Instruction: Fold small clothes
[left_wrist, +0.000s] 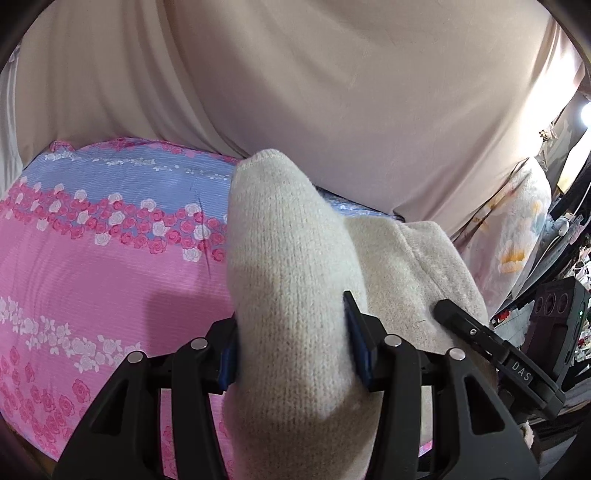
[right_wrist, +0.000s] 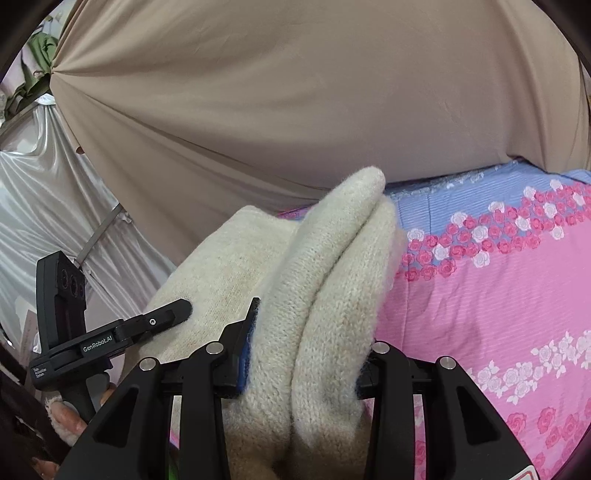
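Note:
A cream knitted garment (left_wrist: 288, 236) hangs lifted above the bed, bunched into thick folds. In the left wrist view my left gripper (left_wrist: 291, 343) is shut on one fold, its blue pads pressing both sides. A black finger (left_wrist: 454, 317) of the right gripper lies against the knit to the right. In the right wrist view my right gripper (right_wrist: 306, 354) is shut on a doubled fold of the same garment (right_wrist: 332, 240). A finger (right_wrist: 170, 314) of the left gripper rests on the cloth at the left. The garment's lower part is hidden below both views.
A pink and blue rose-print bedsheet (left_wrist: 92, 280) (right_wrist: 498, 295) lies under the garment. A beige curtain (left_wrist: 332, 92) hangs behind the bed, with a silver drape (right_wrist: 44, 192) beside it. A pale floral blanket (left_wrist: 517, 240) sits at the right. A fleece sleeve cuff (right_wrist: 59, 417) shows at the lower left.

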